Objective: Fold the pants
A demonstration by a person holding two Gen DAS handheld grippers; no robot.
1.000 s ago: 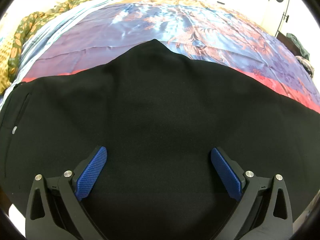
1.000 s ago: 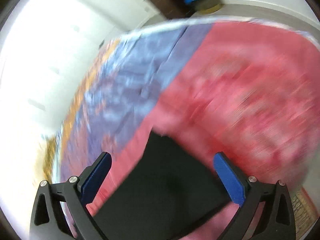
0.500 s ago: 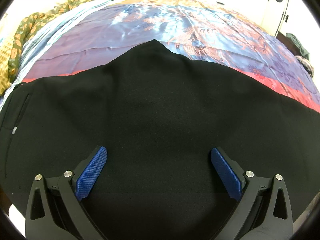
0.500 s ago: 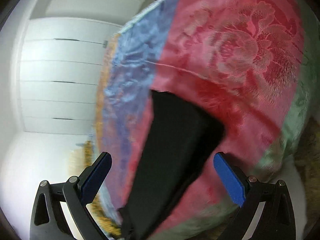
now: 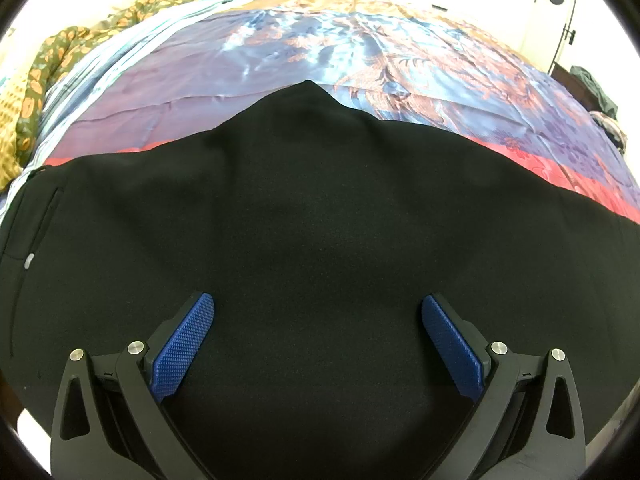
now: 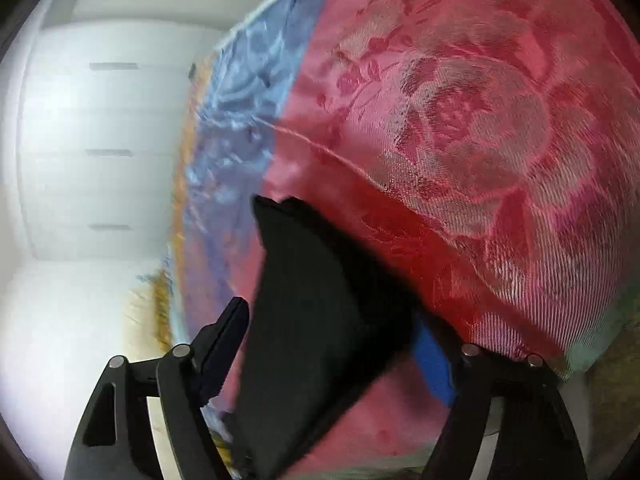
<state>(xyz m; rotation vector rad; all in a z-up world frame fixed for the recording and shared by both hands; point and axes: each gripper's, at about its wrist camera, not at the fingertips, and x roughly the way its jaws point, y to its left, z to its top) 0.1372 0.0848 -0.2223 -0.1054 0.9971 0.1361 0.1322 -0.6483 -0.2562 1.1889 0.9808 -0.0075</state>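
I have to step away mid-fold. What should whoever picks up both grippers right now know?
Left gripper: open, holding nothing, over the middle of the black pants.
Right gripper: open, straddling the pants' narrow end near the edge of the bedspread; not clamped. The view is blurred.
Done: pants lie spread out on the bedspread.
Left: grasp that end, then fold.

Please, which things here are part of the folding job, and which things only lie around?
Job: pants, left gripper, right gripper.
Lying about: bedspread, patterned blanket, dark clothes at the far right.
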